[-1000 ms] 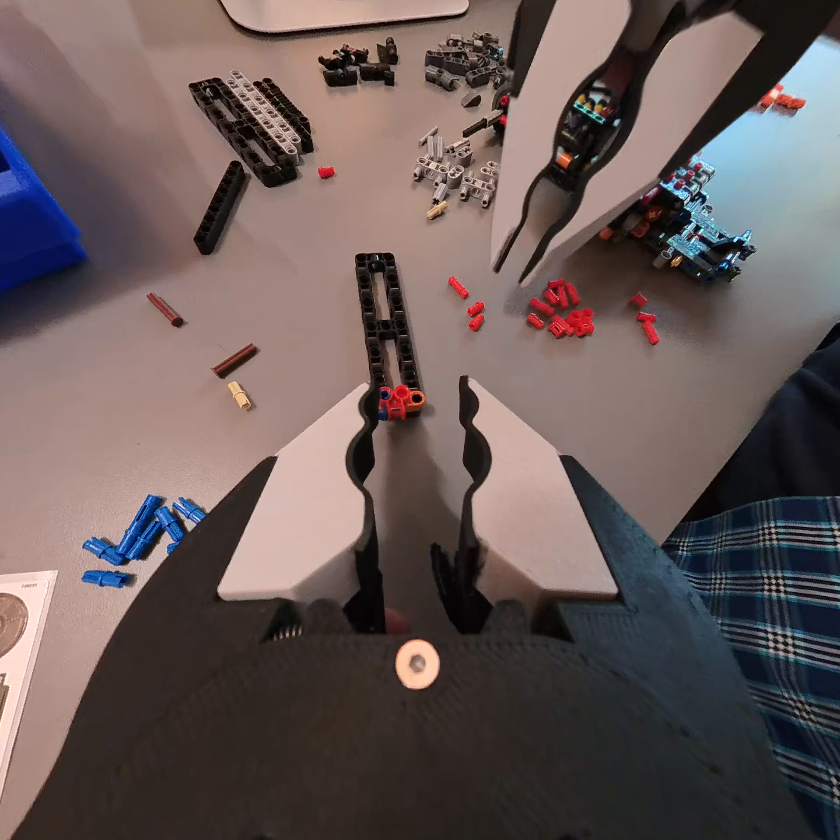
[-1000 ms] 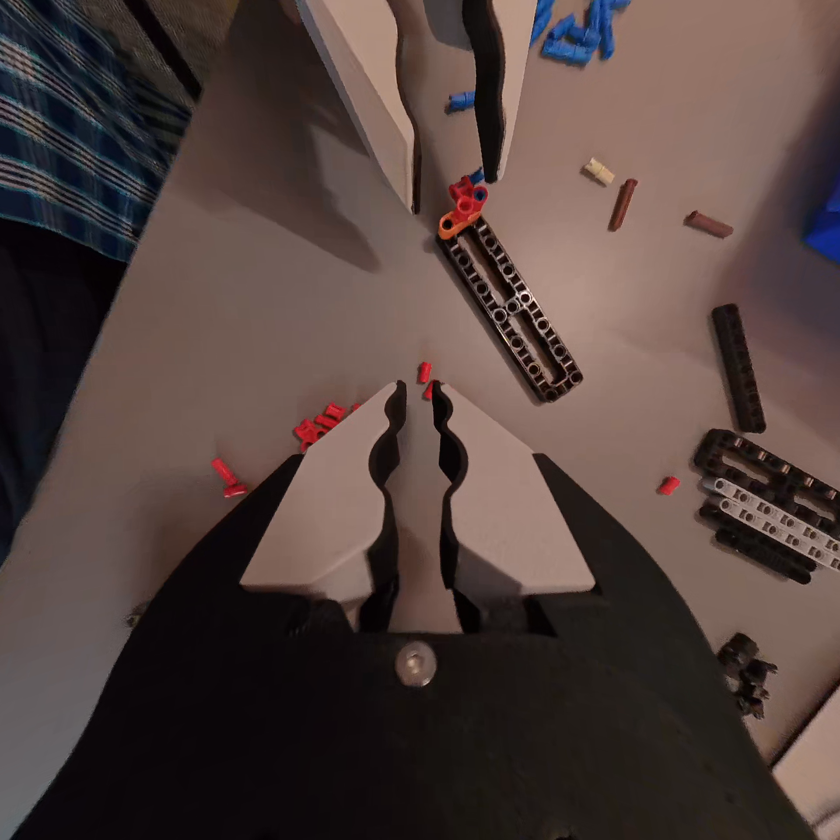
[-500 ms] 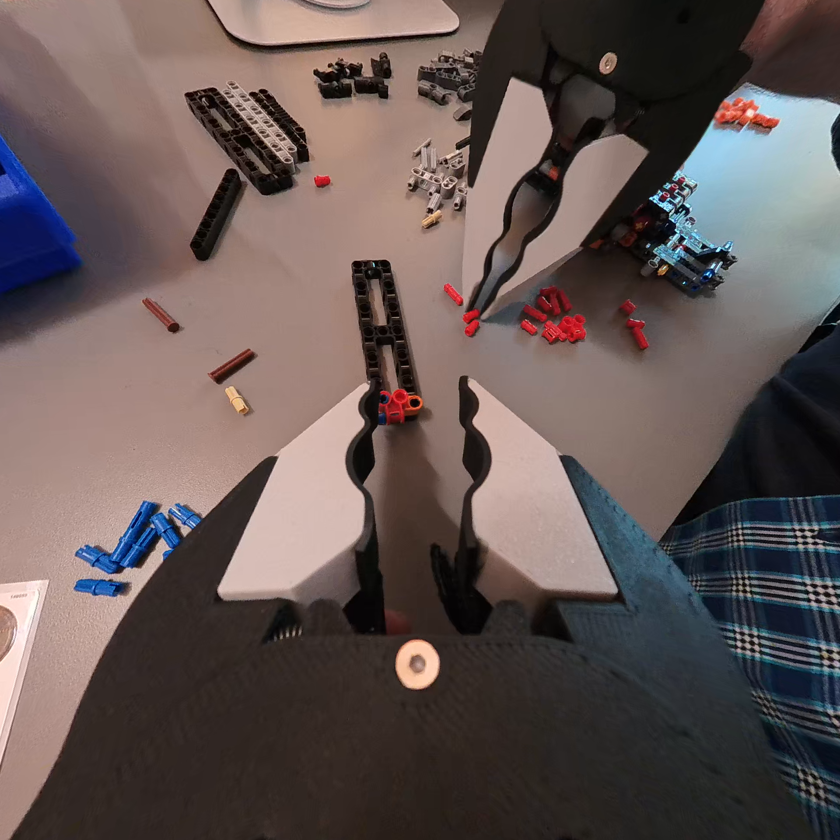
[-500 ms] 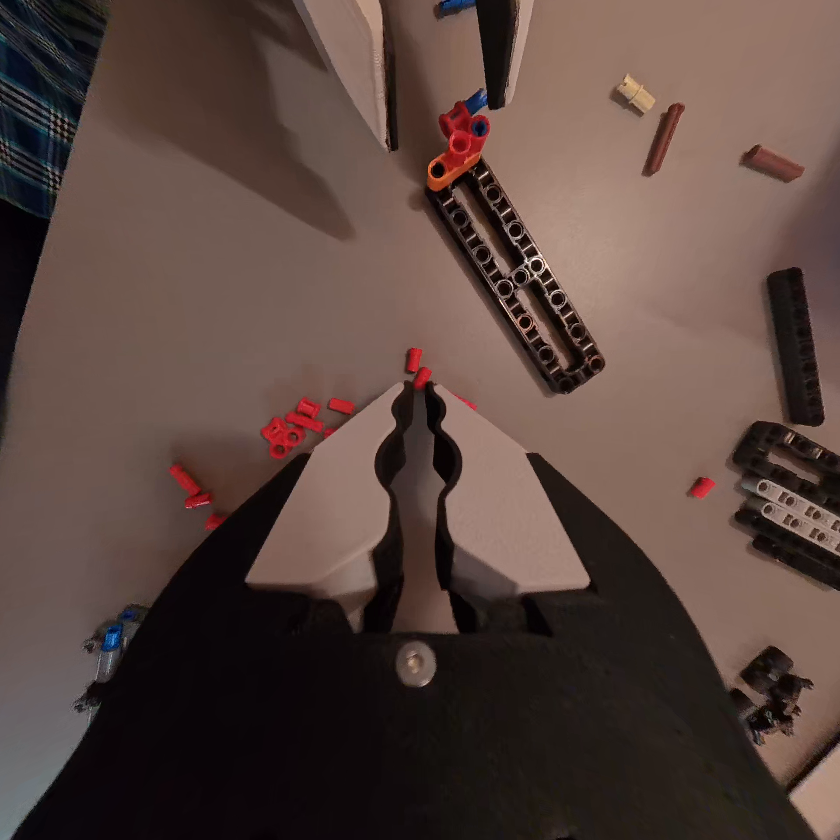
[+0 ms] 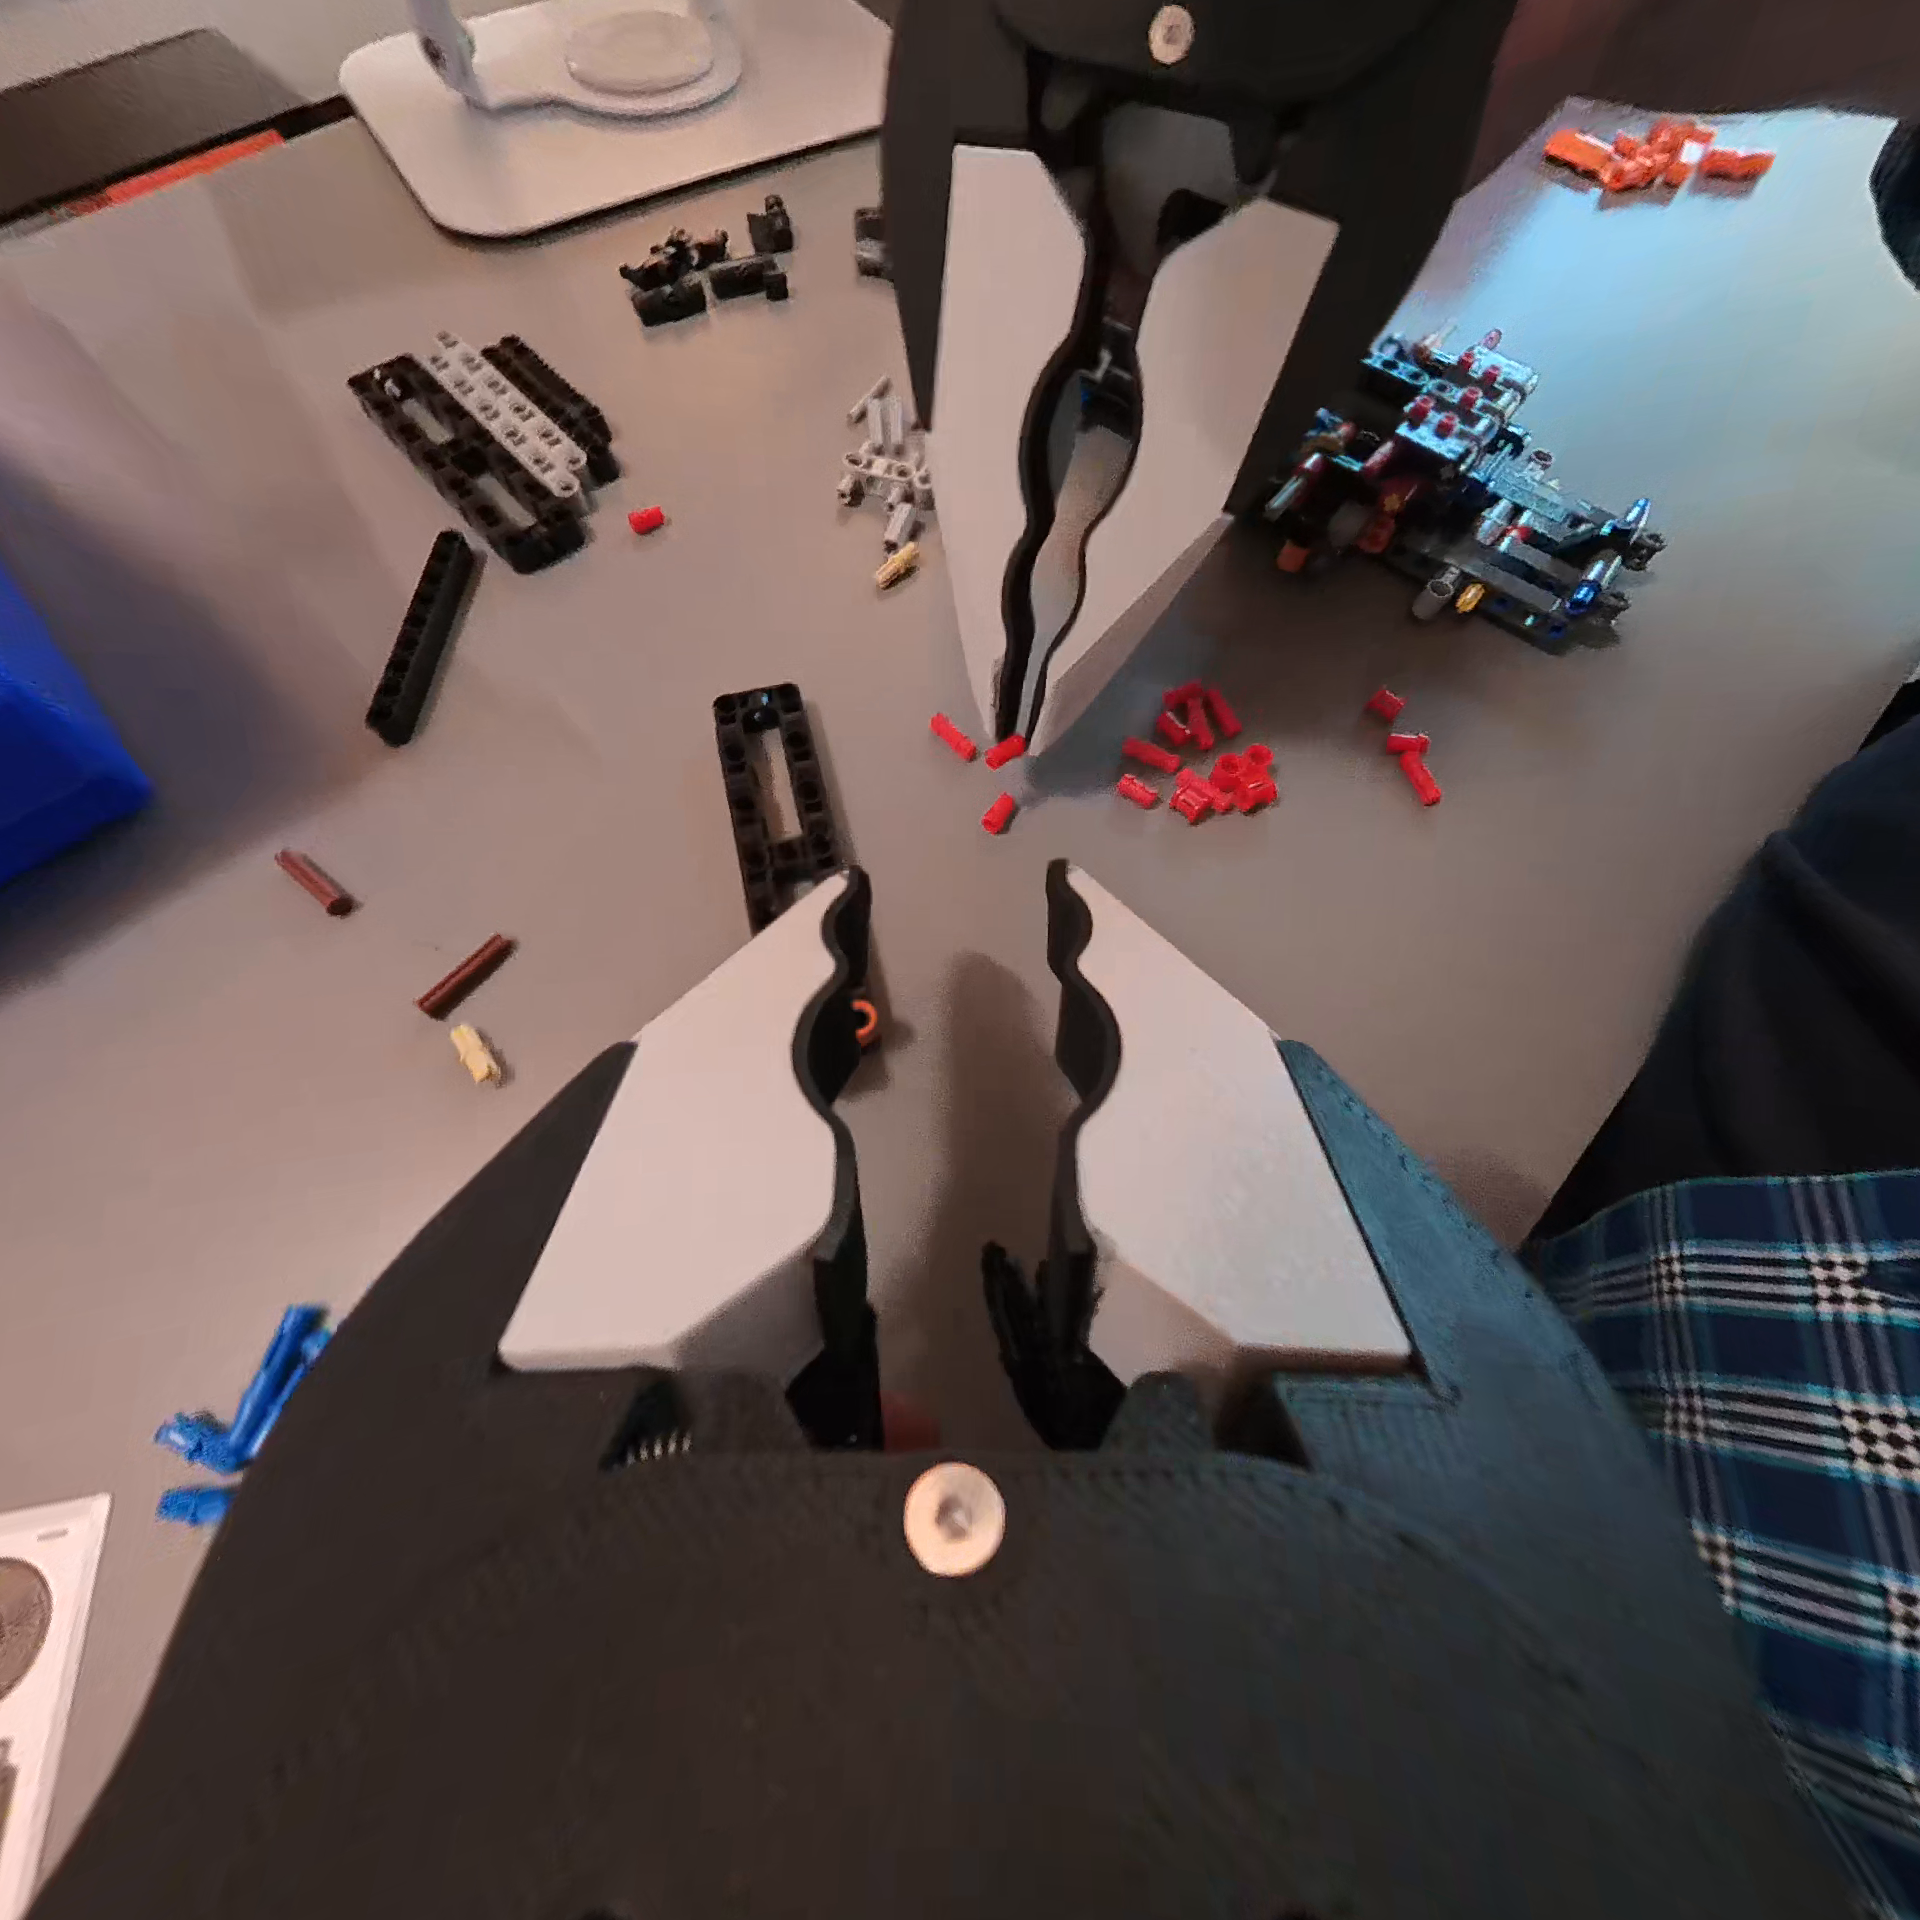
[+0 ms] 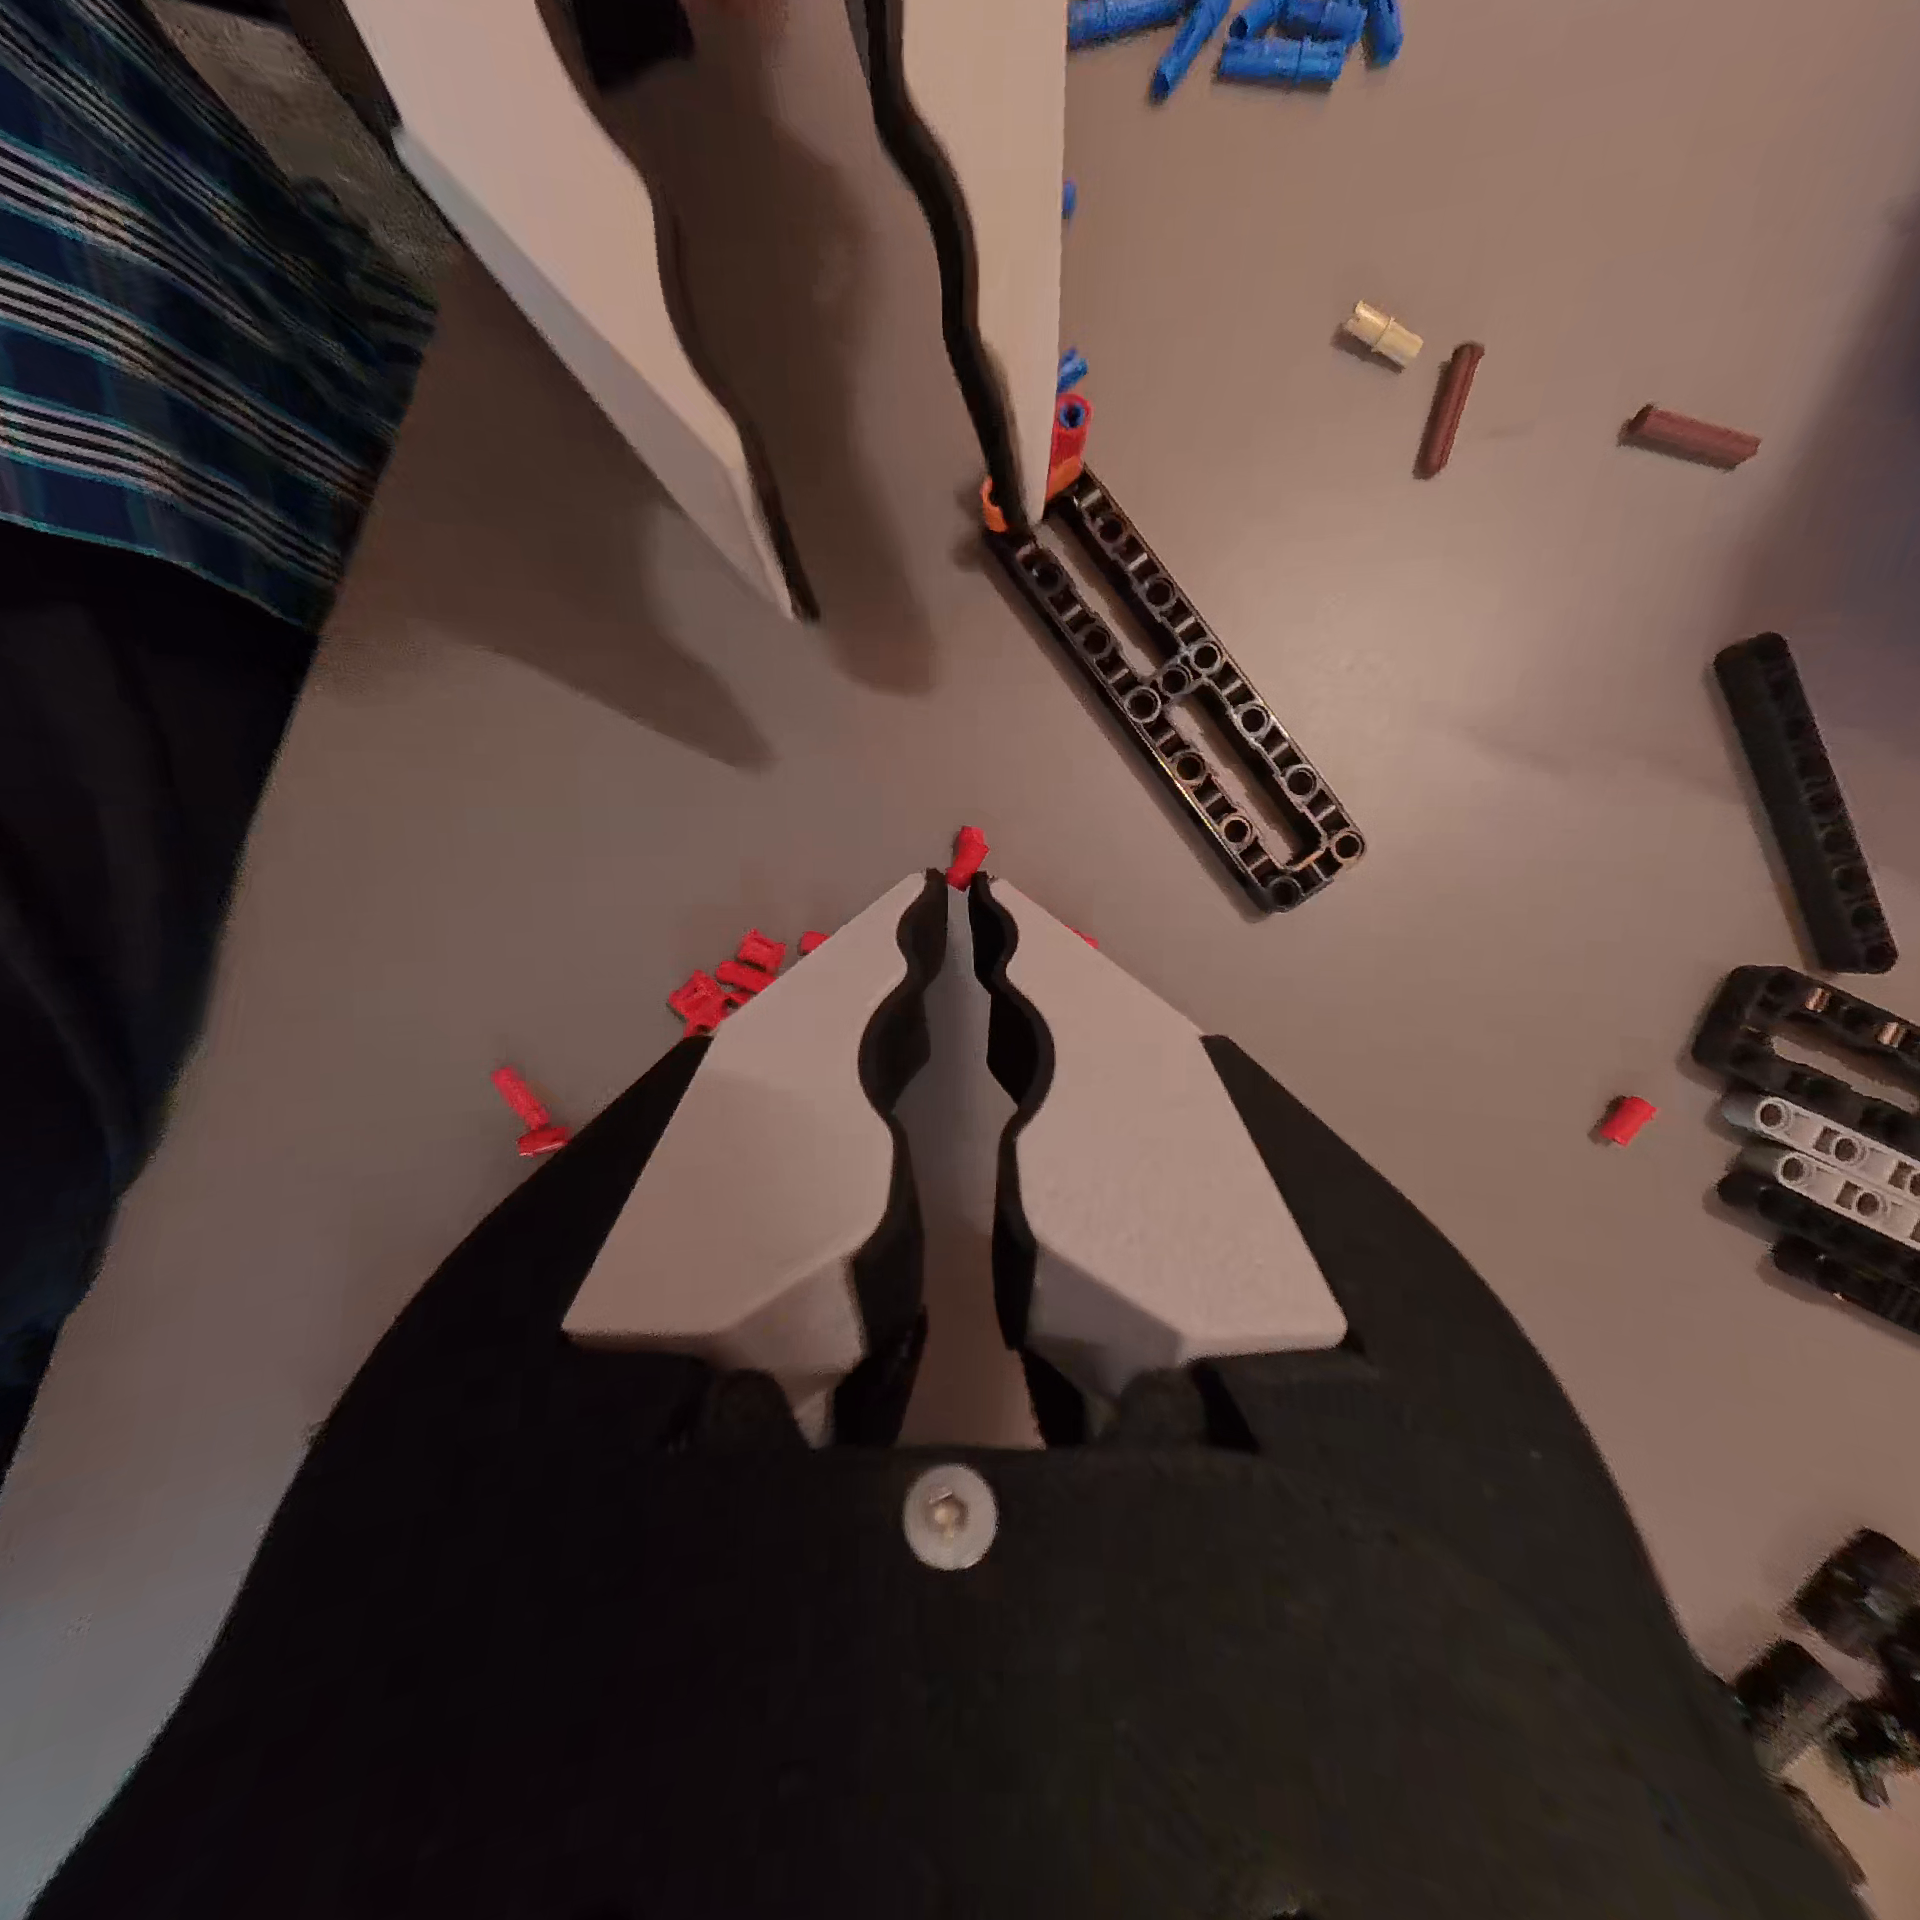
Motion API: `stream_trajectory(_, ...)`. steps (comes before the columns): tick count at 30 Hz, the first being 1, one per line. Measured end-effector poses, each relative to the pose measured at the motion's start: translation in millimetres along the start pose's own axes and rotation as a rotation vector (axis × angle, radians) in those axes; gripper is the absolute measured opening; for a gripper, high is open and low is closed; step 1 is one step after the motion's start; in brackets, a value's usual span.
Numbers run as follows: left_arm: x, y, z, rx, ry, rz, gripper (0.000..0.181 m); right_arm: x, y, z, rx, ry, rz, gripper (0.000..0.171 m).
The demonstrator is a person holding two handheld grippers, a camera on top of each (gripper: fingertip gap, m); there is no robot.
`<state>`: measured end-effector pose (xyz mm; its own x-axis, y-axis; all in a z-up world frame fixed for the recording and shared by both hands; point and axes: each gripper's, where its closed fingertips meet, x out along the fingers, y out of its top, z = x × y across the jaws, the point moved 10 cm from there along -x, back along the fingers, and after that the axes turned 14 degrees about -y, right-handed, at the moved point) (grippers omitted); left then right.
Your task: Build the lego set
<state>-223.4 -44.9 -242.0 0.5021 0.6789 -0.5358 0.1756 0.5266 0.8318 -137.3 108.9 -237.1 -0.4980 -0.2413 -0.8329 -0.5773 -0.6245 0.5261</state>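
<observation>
A black rectangular frame (image 5: 779,790) lies flat on the grey table, with a small orange, red and blue cluster (image 6: 1068,436) at its near end. My left gripper (image 5: 954,883) is open. Its left finger (image 5: 727,1091) covers that end of the frame, and only a bit of the orange piece (image 5: 864,1023) shows. In the right wrist view the left gripper (image 6: 909,551) straddles that end, one finger touching the cluster. My right gripper (image 6: 958,883) is shut on a red pin (image 6: 966,852) at the table surface. The left wrist view shows its tips (image 5: 1013,727) on the pin (image 5: 1005,750).
More red pins (image 5: 1205,769) lie to the right, and a part-built model (image 5: 1455,499) behind them. Black and grey beams (image 5: 488,447), a black beam (image 5: 421,634), brown axles (image 5: 462,977), blue pins (image 5: 249,1403) and a blue box (image 5: 52,727) lie left. A person's plaid shirt (image 5: 1766,1403) is at the right. The tips of one gripper are about 6 centimeters away from the tips of the other. Both grippers' tips are roughly 15 centimeters from the black beam (image 5: 421,634). My right wrist view (image 6: 1805,796) looks at it from another angle.
My right gripper came down to the table and closed on a red pin. My left gripper moved forward over the frame's near end and now hides most of the coloured cluster.
</observation>
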Motion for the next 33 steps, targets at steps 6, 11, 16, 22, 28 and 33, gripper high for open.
stream_trajectory(6,19.9,8.5,21.1,0.177,0.004,-0.070,0.031,-16.1,3.7,-1.2,0.091,0.163,0.108,0.002)
stream_trajectory(11,30.7,16.0,36.7,0.325,0.040,-0.092,0.022,-19.8,3.8,-6.2,0.101,0.297,0.124,0.002)
stream_trajectory(16,34.7,17.5,47.3,0.406,0.027,-0.088,0.011,-19.3,5.9,-9.6,0.094,0.360,0.114,0.001)
stream_trajectory(22,33.2,17.9,49.9,0.426,0.044,-0.083,0.005,-21.5,5.8,-7.4,0.135,0.390,0.124,0.001)
stream_trajectory(28,29.4,21.0,47.6,0.384,0.089,-0.042,0.003,-28.0,5.0,-4.2,0.244,0.342,0.170,0.001)
stream_trajectory(33,27.1,23.9,47.3,0.377,0.152,-0.034,0.003,-33.8,2.1,-7.3,0.364,0.284,0.220,0.008)
